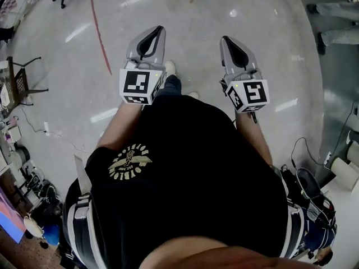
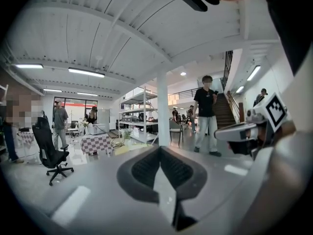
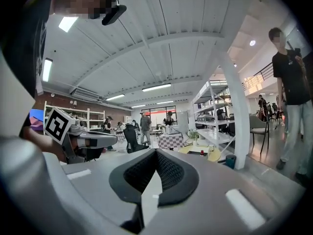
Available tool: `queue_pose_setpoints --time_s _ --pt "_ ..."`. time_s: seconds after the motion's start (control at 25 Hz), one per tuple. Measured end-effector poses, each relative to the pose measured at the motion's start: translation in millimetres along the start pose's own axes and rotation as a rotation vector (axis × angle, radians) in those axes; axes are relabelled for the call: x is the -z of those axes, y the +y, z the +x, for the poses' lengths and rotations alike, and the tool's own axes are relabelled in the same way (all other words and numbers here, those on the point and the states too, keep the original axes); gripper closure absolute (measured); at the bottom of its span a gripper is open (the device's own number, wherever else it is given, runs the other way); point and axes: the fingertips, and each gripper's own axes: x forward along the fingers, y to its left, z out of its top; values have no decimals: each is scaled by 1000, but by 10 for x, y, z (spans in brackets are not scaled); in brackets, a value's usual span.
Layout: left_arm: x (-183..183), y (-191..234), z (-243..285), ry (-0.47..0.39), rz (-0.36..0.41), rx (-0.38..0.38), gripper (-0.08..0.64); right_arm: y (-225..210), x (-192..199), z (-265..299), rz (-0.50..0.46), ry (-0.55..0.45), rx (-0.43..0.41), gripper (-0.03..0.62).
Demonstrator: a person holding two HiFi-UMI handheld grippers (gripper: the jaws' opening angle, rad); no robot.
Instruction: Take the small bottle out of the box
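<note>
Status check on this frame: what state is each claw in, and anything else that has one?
Left claw: shut, nothing between its jaws.
Right claw: shut, nothing between its jaws.
Chair: upright, nobody in it.
Bottle, box: not in view.

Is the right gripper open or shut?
Shut: the right gripper shows its jaws closed together in its own view, with nothing between them.
</note>
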Motion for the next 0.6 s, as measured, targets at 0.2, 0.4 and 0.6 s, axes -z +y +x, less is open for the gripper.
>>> queue_pose_setpoints --time_s 0.2,0.4,0.6 --pt "32 446 415 -1 -8 1 560 -115 -37 544 -13 -9 16 586" --pt "46 758 787 9 -15 -4 560 -294 -104 991 -1 -20 24 586" --pt "89 1040 1091 31 -31 -7 560 -413 -57 1400 28 6 16 586"
